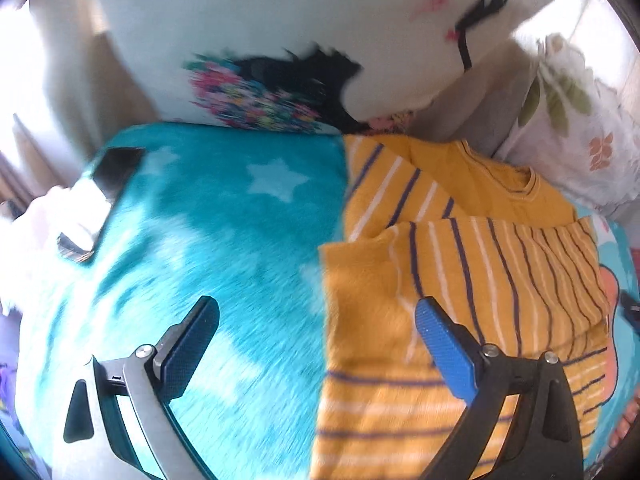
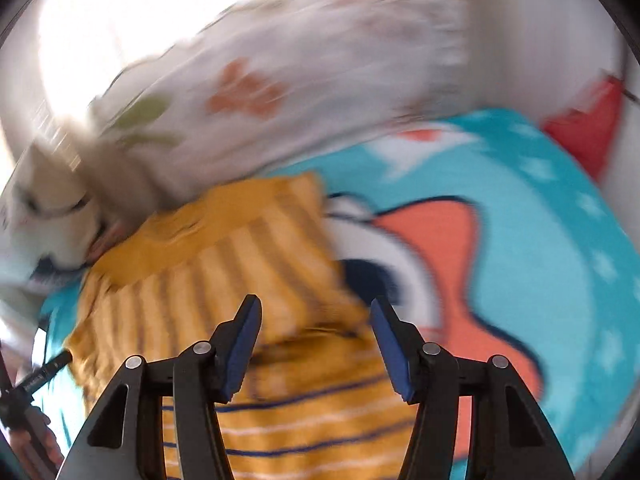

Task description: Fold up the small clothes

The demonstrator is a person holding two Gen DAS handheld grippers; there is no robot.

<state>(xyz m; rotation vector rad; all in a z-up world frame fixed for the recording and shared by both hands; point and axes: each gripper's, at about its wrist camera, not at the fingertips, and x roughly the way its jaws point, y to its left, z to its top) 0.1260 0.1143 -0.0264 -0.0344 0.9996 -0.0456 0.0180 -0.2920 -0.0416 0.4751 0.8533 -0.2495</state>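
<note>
Left wrist view, left to right: a dark phone (image 1: 116,170) is lying on white cloth (image 1: 48,224) at the left edge of the teal star blanket (image 1: 208,216), with a second flat device (image 1: 78,246) sitting just below it. The left hand-held gripper (image 1: 318,320) is hovering over the blanket with its jaws spread wide and nothing between them; the left finger is sitting over bare teal, the right finger over the shirt's near edge. A white pillow with black lashes and a flower print (image 1: 280,40) is leaning at the head of the bed. The yellow striped shirt (image 1: 460,248) is lying on the right half of the blanket, partly folded: one striped sleeve is lying across the chest, collar facing the far side. A leaf-print pillow (image 1: 568,128) is sitting beyond it on the right.

Right wrist view, heavily motion-blurred: the other gripper's dark tip (image 2: 52,366) is showing at the far left, touching or just beside the shirt edge, can't tell which. The shirt is filling the lower centre, folded section toward the leaf-print pillow. The right hand-held gripper (image 2: 316,312) is hanging above the shirt's near striped part, jaws apart, gripping nothing. To the right, the blanket's orange-and-white fish print (image 2: 440,248) is showing, then a red item (image 2: 588,128) at the far right edge, too blurred to identify.
</note>
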